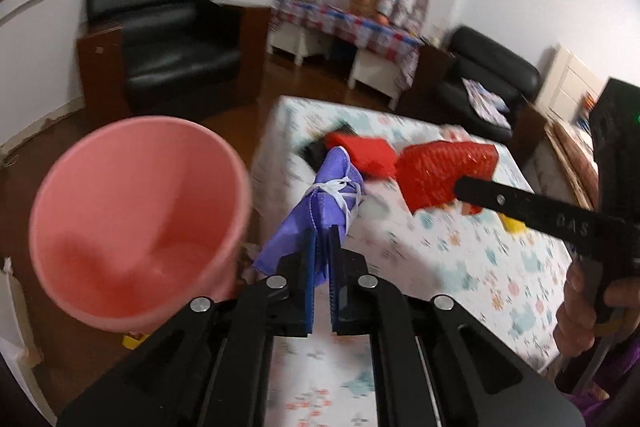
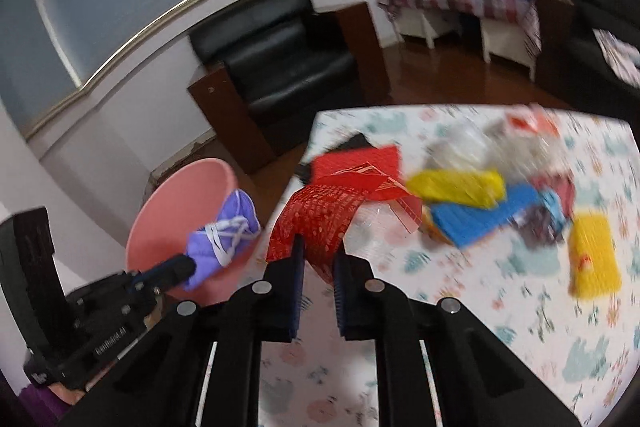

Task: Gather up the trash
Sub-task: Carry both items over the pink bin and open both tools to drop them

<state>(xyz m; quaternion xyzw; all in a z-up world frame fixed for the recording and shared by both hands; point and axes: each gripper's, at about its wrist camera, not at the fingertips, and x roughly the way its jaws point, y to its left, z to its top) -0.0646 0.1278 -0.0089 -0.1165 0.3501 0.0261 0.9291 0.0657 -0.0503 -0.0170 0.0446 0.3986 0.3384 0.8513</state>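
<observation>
My left gripper (image 1: 321,239) is shut on a purple face mask (image 1: 320,203) with white straps, held in the air beside the rim of a pink bin (image 1: 132,227). From the right wrist view the mask (image 2: 224,239) hangs in front of the bin's mouth (image 2: 176,203). My right gripper (image 2: 319,247) is shut on a red mesh wrapper (image 2: 316,215), lifted above the table's left edge; it also shows in the left wrist view (image 1: 444,171). More trash lies on the floral tablecloth (image 2: 480,287): yellow packets (image 2: 456,187), a blue piece (image 2: 480,219), red card (image 2: 360,163).
A black armchair (image 2: 280,59) stands by the wall behind the bin. A second black sofa (image 1: 488,75) and a low cloth-covered table (image 1: 352,23) are further back. The bin stands on the wooden floor left of the table.
</observation>
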